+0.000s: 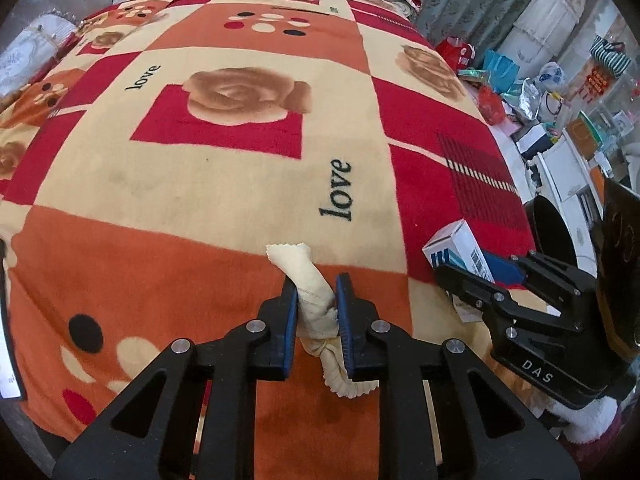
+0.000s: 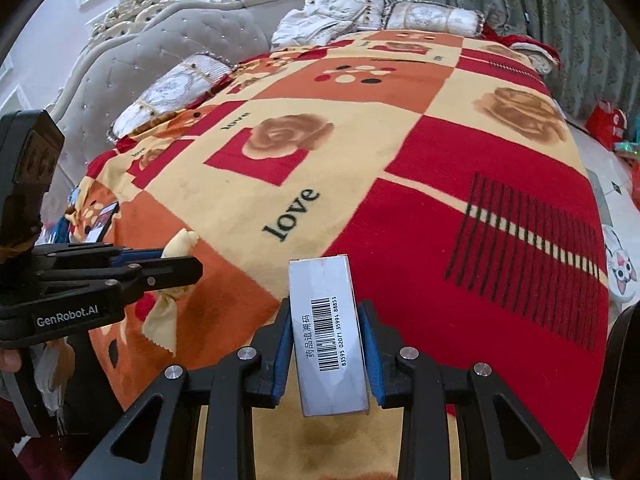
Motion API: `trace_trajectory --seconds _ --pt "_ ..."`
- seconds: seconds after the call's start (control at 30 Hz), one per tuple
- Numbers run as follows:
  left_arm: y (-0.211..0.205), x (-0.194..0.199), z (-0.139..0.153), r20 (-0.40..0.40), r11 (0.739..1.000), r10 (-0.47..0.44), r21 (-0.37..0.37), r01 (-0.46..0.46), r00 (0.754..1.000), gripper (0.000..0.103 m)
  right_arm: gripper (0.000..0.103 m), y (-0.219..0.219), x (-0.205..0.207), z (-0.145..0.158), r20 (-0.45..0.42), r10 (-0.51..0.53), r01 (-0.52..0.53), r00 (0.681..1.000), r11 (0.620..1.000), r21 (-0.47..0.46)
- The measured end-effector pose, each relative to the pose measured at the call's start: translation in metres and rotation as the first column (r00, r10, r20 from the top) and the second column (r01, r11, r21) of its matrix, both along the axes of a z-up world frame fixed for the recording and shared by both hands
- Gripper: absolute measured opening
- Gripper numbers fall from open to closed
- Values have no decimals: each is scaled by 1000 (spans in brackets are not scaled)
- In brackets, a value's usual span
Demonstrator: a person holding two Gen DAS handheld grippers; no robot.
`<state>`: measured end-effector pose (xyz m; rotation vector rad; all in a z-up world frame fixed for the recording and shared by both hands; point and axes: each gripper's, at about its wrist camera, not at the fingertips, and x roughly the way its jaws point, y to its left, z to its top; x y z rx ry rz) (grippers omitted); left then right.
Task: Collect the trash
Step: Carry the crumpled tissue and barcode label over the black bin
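The left gripper (image 1: 316, 312) is closed nearly all the way, its blue pads (image 1: 290, 320) pinching a twisted yellow cloth (image 1: 316, 308) about its middle; one pinked end of the cloth sticks forward beyond the fingertips, the other hangs back between the arms of the tool. The right gripper (image 2: 326, 344) is closed to the width of a small medicine box (image 2: 326, 336), which it clamps by its two long sides; the box faces the camera with a barcode and printed characters, and reaches forward past the pads (image 2: 370, 352). Both pieces of trash are held just above the near end of a patterned blanket (image 1: 224, 168) in red, orange and cream squares, with roses and the word "love"; whether either one touches the fabric cannot be told. The two tools sit side by side, near each other but apart; in the left view the box (image 1: 456, 248) shows at the right edge, in the right gripper (image 1: 492, 276). Cushions (image 2: 168, 92) lie along a grey tufted headboard (image 2: 168, 36) on the far left, and more are piled at the far end before green curtains (image 2: 560, 16); beyond the blanket's right edge, bags and packages (image 1: 520, 84) crowd the floor. A phone (image 2: 102, 220) lies at the blanket's left edge.
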<state>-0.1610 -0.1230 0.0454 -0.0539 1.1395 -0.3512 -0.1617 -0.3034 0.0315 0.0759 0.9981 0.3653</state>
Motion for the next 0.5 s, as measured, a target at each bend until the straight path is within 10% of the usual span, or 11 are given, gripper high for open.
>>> trace_trajectory --seconds 0.5 --pt "-12 5 -21 -30 1000 -4 20 4 1000 16 30 -12 -4 -8 -27 -2 3 1000 1000 22"
